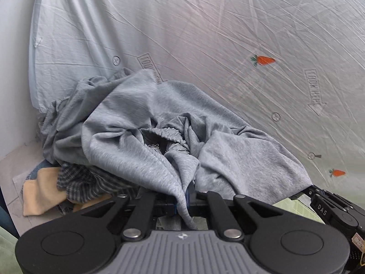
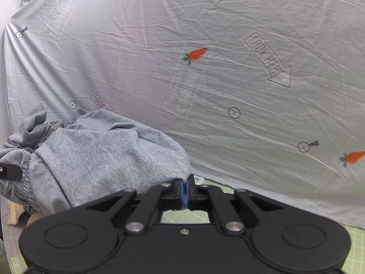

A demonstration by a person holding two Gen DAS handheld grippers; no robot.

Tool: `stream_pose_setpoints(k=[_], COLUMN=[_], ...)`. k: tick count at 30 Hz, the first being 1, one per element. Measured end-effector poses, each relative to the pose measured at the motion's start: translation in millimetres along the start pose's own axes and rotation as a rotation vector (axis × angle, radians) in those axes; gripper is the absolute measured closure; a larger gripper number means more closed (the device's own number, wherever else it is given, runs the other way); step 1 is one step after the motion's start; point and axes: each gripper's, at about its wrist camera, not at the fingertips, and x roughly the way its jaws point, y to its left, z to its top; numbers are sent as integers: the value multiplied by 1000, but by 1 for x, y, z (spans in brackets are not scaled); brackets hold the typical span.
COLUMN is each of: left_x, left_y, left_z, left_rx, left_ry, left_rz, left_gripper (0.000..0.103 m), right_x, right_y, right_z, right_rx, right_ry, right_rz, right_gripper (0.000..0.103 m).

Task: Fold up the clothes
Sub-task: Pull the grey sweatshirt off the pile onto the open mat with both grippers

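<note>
A crumpled grey garment (image 1: 141, 123) with a gathered elastic waistband (image 1: 166, 134) lies bunched at the near edge of the bed. My left gripper (image 1: 183, 197) is shut on a fold of it, and the cloth hangs down between the blue pads. In the right wrist view the same grey garment (image 2: 95, 155) spreads to the left. My right gripper (image 2: 184, 188) is shut on its near right corner, blue pads pressed together. That right gripper (image 1: 319, 196) also shows at the right edge of the left wrist view, pinching the garment's corner.
A pale grey bed sheet (image 2: 228, 80) printed with carrots, screws and arrows covers the bed ahead. At the left a pile holds a checked cloth (image 1: 79, 182) and a tan cloth (image 1: 38, 194), beside a white wall (image 1: 13, 80). A green checked cloth (image 2: 184, 218) lies below the grippers.
</note>
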Motion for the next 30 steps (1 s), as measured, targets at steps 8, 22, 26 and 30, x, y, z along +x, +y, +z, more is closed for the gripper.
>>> stream_pose_setpoints(k=[8,22,26,30], left_x=[2,-61,-73,-79], left_y=[-74,-208,-246,-266], left_z=[-79,-214,-267,-295], left_rx=[111,288,378,458], left_ry=[183,266,301,339], left_rz=[-145,-287,-358,-368], left_gripper=[97,97,96,89], right_x=[-77,-228,-262,-281], right_y=[-63,-191,-226,-247], right_z=[-85,-192,-209,-226], right_rx=[30,137,156,195], right_ry=[97,117,109,120], right_rz=[-205,-410,-498,-523], right_gripper=[101,102,102,101])
